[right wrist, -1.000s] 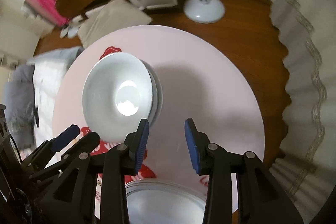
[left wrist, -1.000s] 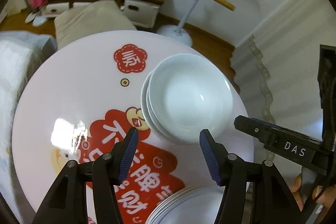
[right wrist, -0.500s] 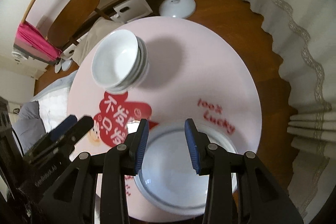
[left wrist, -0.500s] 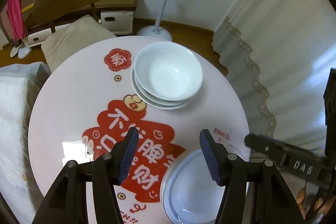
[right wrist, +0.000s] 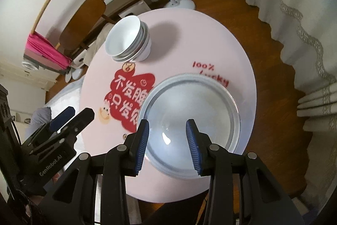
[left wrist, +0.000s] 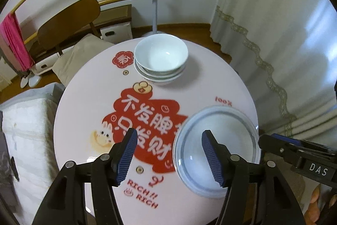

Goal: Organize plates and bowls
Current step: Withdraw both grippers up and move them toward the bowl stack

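Observation:
A stack of white bowls stands at the far side of the round pink table. A stack of white plates lies at the near right edge. My left gripper hovers high above the table's near part with its jaws opening and nothing between them; its right finger overlaps the plates in the view. My right gripper hangs open above the near rim of the plates, holding nothing. Each gripper shows at the edge of the other's view.
A wooden chair with a beige cushion stands behind the table. A white lamp stand rests on the wooden floor beyond. A lace curtain hangs at the right and a white bed lies at the left. A hand shows at lower right.
Both grippers have drawn back and up from the bowl stack. The bowls now look small and far, and the plate stack has come fully into view below the fingers.

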The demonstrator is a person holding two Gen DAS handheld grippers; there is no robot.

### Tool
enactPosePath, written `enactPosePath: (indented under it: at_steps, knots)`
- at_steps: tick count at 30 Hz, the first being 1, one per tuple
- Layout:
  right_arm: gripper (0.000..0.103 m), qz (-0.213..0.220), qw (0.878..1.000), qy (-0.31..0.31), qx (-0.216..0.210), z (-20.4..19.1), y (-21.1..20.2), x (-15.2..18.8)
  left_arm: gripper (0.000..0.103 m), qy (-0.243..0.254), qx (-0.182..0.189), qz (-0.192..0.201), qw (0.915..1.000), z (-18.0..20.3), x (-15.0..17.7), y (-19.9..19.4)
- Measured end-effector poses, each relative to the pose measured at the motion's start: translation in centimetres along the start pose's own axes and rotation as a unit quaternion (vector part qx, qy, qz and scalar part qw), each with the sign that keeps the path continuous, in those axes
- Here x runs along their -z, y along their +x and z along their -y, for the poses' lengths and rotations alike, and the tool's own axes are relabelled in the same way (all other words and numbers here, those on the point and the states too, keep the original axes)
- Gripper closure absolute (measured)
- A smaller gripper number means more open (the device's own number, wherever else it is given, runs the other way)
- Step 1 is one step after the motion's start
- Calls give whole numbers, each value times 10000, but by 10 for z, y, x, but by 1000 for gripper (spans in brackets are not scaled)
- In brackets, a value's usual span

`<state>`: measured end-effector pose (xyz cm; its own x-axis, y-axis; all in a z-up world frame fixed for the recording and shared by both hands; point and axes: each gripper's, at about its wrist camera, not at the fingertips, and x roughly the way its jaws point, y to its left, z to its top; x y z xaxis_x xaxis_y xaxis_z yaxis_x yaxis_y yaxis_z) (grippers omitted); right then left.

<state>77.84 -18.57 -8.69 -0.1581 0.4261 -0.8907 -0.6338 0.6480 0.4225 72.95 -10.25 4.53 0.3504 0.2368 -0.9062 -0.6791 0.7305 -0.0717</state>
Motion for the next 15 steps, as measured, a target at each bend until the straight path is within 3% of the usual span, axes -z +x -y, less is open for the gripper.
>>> enactPosePath:
  at_steps: [7, 15]
  knots:
    - [65, 249, 9989, 362, 158, -4, -13, 23, 42, 473, 289, 130, 9984, 0, -6, -12]
    - [65, 799, 9872, 1307, 436, -43, 5, 34, 42, 1506, 840, 173, 9849, -59, -28, -4]
